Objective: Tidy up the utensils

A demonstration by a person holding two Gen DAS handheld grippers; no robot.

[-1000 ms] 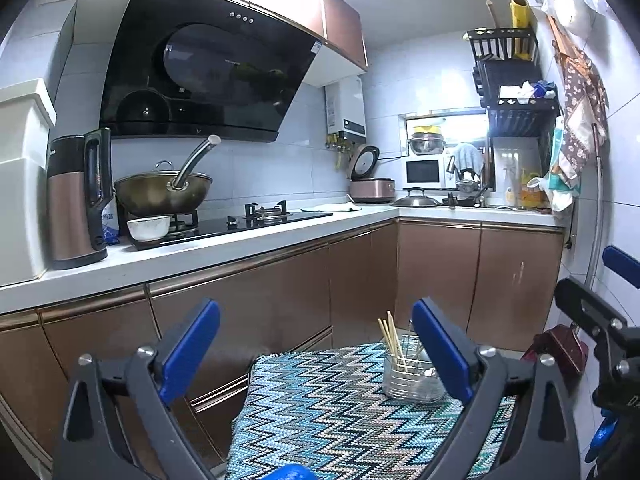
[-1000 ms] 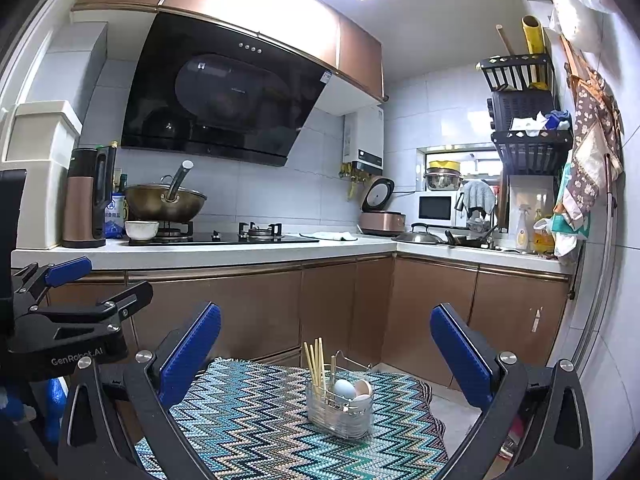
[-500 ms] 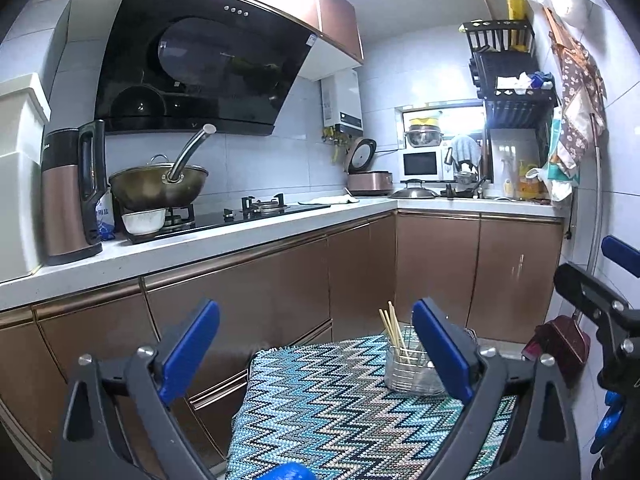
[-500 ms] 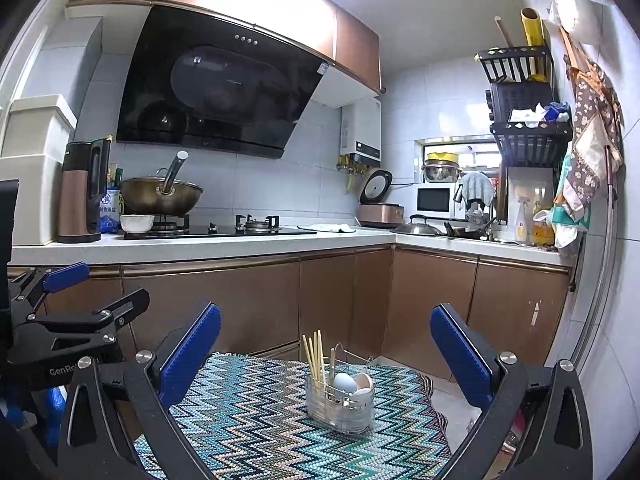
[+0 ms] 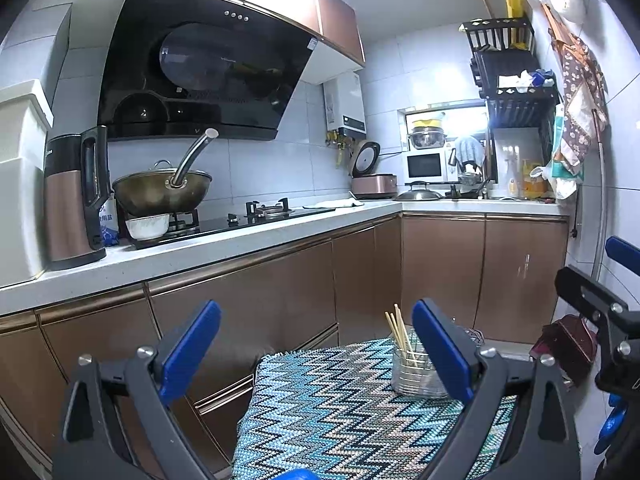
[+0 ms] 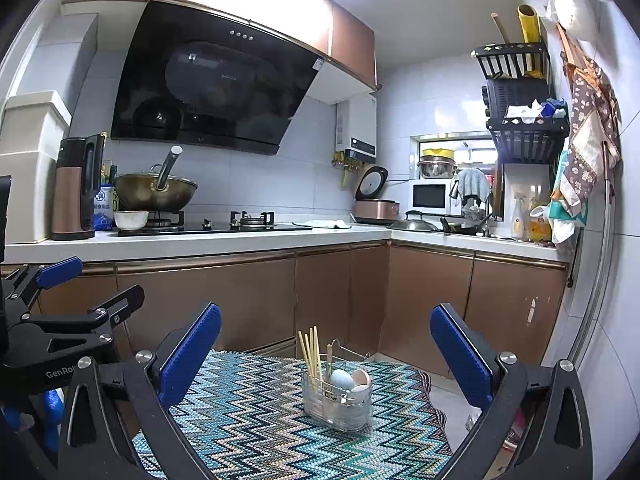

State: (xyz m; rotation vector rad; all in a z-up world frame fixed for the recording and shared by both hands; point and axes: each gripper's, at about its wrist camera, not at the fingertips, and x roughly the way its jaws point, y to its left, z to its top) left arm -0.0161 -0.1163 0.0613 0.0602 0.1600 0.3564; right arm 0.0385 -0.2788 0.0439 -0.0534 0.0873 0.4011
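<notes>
Chopsticks [image 6: 310, 350] and spoons [image 6: 350, 380] already fill the holder [image 6: 338, 404], so with both grippers [image 5: 316, 354] [image 6: 326, 354] spread empty, approach next.

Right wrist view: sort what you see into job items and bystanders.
Job items:
- utensil holder on the zigzag mat
- chopsticks standing in it
- spoons in it
- left gripper and right gripper, both open and empty

Bystanders:
- wok
- kettle
- white bowl
- microwave
- rice cooker
</notes>
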